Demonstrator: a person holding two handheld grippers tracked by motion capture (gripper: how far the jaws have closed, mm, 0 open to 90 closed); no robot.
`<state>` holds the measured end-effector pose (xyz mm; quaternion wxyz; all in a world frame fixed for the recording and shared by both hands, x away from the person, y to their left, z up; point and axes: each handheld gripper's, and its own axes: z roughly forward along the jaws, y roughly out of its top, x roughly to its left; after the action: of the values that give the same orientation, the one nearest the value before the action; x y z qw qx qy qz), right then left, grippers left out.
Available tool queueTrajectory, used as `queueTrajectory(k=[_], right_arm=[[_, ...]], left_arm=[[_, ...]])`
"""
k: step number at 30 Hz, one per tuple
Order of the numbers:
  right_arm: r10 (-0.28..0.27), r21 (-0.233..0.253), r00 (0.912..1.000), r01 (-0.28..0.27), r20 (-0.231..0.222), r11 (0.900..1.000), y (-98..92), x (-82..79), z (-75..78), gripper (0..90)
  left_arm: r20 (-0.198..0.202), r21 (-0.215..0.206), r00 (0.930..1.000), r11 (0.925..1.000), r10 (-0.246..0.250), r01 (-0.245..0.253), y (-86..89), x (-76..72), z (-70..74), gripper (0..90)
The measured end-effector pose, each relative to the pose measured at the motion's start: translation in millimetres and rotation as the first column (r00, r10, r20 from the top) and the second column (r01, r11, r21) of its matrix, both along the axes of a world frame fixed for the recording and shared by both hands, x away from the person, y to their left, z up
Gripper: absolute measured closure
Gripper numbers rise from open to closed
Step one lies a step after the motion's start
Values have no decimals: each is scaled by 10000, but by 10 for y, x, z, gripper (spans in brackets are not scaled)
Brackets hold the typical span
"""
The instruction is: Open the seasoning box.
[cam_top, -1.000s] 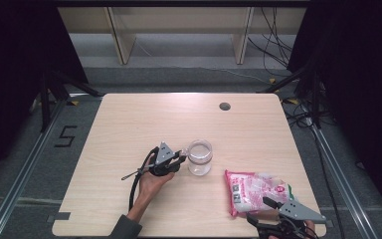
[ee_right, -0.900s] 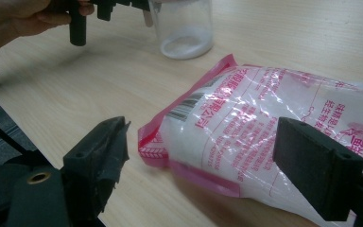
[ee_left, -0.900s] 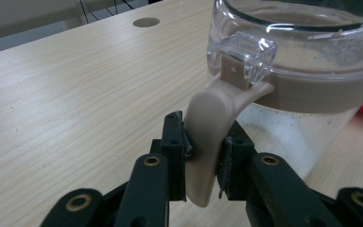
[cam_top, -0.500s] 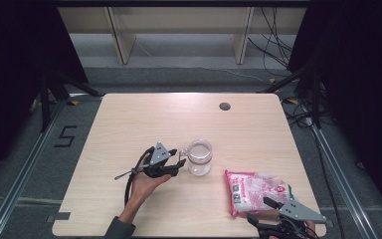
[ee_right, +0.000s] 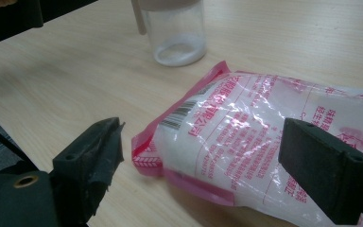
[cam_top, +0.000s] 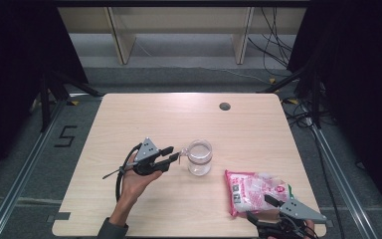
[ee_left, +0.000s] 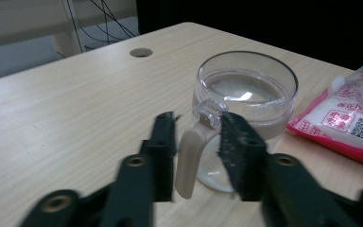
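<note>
- Clear plastic measuring cup (cam_top: 199, 157) stands upright near the middle of the wooden table (cam_top: 258, 129); from the high view we see our left gripper (cam_top: 169, 155) reaching its side.
- Our left gripper view shows the beige handle (ee_left: 190, 152) between the two jaws, a gap on either side, so the jaws are released around it.
- White residue lines the cup's bottom in our right gripper view.
- Our right gripper (ee_right: 201, 156) is spread wide over the pink-and-white bag (ee_right: 274, 142), gripping nothing.
</note>
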<state>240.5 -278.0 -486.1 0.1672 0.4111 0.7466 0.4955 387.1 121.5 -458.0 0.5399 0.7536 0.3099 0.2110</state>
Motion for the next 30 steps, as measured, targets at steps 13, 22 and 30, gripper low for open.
queueTrajectory(k=[13,22,30], right_arm=[[168,-175,9999,-168,-6,9997,40,-33,20,290],[407,-191,9991,-406,89,9990,84,-15,22,291],[540,-387,9984,-534,137,9978,99,-24,29,333]], left_arm=[[-98,-205,9999,9998,-81,79,-136,117,8,859],[-127,-364,9997,9992,-186,181,-181,160,-1,867],[-230,-136,9996,9998,-139,136,-175,184,-10,870]])
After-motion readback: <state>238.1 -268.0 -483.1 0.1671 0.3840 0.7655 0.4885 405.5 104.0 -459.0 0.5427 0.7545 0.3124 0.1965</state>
